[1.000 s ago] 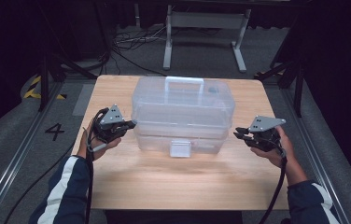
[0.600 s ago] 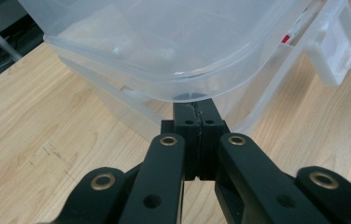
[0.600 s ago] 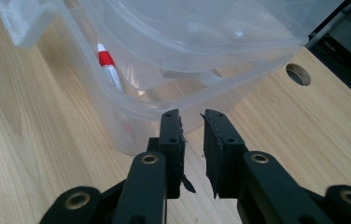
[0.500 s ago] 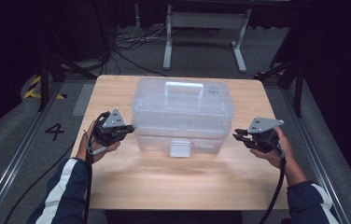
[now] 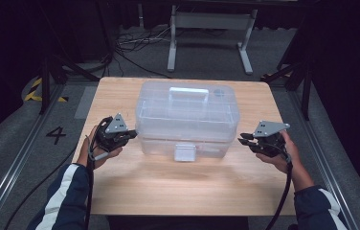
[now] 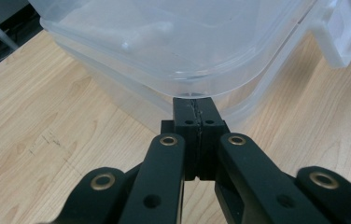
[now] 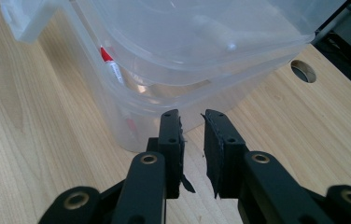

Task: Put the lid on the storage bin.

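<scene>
A clear plastic storage box with a white top handle (image 5: 187, 117) stood in the middle of the light wooden table (image 5: 178, 191), its lid on and its white front latch (image 5: 185, 152) facing the person. The left gripper (image 5: 131, 136) sat at the box's left front corner with its jaws pressed together on nothing, their tips right up against the box's lid rim (image 6: 187, 91). The right gripper (image 5: 243, 142) was level with the box's right front corner, just short of it, its jaws a narrow gap apart and gripping nothing. Through the clear wall showed a red-and-white marker-like item (image 7: 110, 65).
</scene>
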Available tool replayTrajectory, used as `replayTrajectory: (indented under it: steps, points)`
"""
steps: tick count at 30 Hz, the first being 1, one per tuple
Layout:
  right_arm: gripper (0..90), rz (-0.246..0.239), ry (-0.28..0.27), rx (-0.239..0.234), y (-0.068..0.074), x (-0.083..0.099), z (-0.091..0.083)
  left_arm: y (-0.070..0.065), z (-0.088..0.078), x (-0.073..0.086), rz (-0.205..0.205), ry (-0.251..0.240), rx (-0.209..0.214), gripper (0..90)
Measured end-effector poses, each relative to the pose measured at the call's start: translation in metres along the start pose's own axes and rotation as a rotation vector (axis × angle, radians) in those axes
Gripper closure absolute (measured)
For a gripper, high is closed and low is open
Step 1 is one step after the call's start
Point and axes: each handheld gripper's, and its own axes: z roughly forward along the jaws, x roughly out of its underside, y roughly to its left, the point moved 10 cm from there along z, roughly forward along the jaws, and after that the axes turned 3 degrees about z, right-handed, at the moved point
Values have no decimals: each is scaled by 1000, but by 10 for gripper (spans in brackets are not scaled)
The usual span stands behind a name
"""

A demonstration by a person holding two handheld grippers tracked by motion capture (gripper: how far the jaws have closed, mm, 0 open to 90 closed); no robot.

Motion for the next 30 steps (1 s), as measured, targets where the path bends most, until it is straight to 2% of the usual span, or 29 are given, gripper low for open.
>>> replayTrajectory:
  steps: [19,30]
  points:
    - [768,-7,9,-5,2,2,4,-1,1,11,2,33,-5,900]
    - [758,-8,20,-5,2,4,5,-1,1,13,3,28,-2,900]
